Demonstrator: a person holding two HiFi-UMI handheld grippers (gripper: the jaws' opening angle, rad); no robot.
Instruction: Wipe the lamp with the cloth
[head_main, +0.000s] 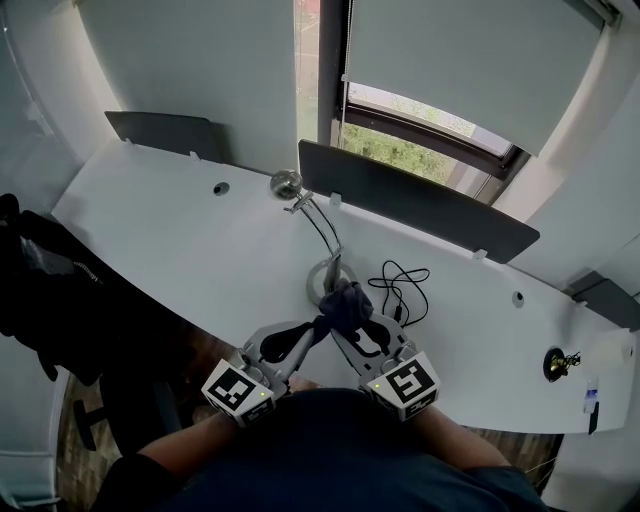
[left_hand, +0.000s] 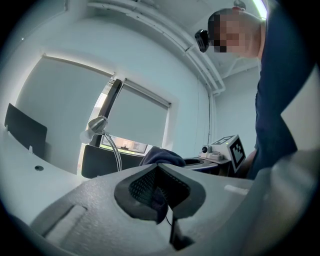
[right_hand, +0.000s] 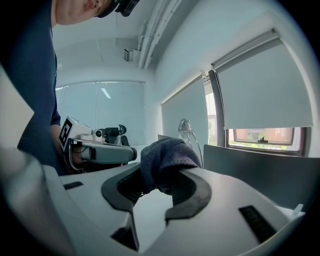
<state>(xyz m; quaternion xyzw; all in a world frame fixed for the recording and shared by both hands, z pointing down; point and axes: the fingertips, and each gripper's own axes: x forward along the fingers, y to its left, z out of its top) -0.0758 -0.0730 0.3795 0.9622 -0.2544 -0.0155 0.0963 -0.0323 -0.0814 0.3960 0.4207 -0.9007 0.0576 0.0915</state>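
Note:
A chrome desk lamp stands at the middle of the white desk (head_main: 180, 250); its round head (head_main: 286, 184) is at the back and its ring base (head_main: 322, 281) is just beyond my grippers. A dark blue cloth (head_main: 346, 304) is bunched over the near side of the base. My right gripper (head_main: 346, 320) is shut on the bunched cloth (right_hand: 164, 156), with the lamp (right_hand: 185, 128) behind it. My left gripper (head_main: 319, 329) is shut on a corner of the same cloth (left_hand: 161, 199); the lamp head (left_hand: 97, 124) stands ahead on its left. Both grippers (left_hand: 157, 170) (right_hand: 160, 176) meet tip to tip.
A black cable (head_main: 402, 291) lies coiled right of the lamp base. Dark partition panels (head_main: 415, 200) (head_main: 165, 132) line the desk's far edge below a window. A dark chair (head_main: 40, 290) is at the left. A small black object (head_main: 558, 363) sits far right.

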